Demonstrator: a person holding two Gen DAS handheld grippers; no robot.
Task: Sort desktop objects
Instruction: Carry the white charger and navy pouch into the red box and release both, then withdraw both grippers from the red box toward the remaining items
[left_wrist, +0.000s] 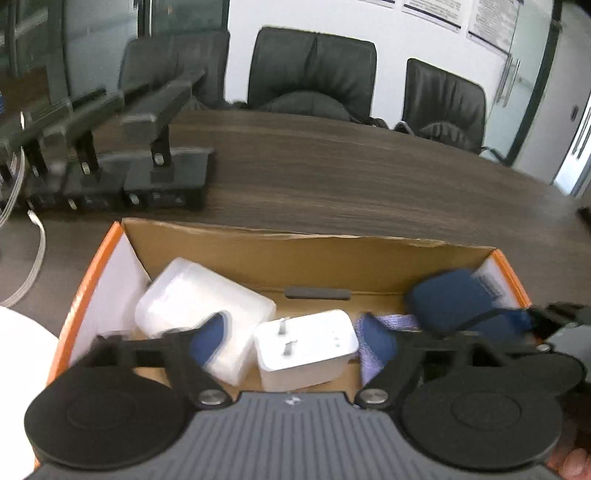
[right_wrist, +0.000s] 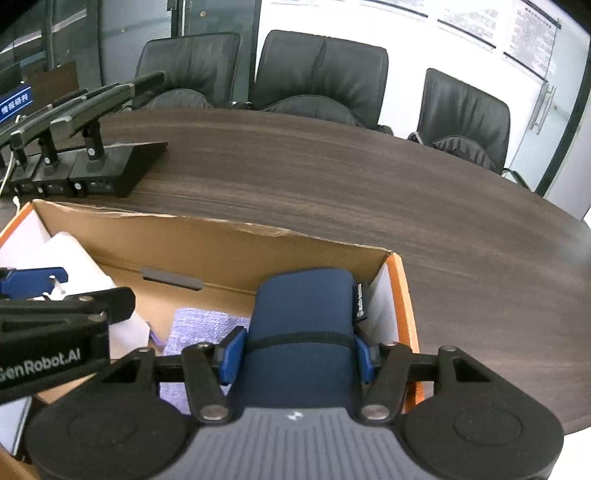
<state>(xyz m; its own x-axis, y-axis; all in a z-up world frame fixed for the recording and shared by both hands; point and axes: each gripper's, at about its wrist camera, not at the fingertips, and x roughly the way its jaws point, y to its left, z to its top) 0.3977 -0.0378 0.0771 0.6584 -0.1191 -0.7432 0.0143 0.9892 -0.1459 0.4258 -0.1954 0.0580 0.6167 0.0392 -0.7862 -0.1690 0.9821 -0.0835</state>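
Both tools are over an open cardboard box that stands on the dark wood surface.

Left hand-held gripper: jaws spread wide, blue pads clear on either side of a white plug adapter. The adapter lies on the box floor, prongs up, just beside a white plastic case. Nothing is gripped on this side.

Right hand-held gripper: jaws partly open with a dark blue pouch between the pads, which appear to sit against its sides. The pouch is inside the box at its right end, above a piece of purple cloth. Whether it already rests on the floor cannot be told.

Step in hand, by judgement: depositing items into the box. The adapter looks delivered; the pouch is at the point of being set down.

Next move calls for the right jaws to widen until the pouch is free, then both tools to lift straight up, clear of the box walls and of each other, as they are close together.
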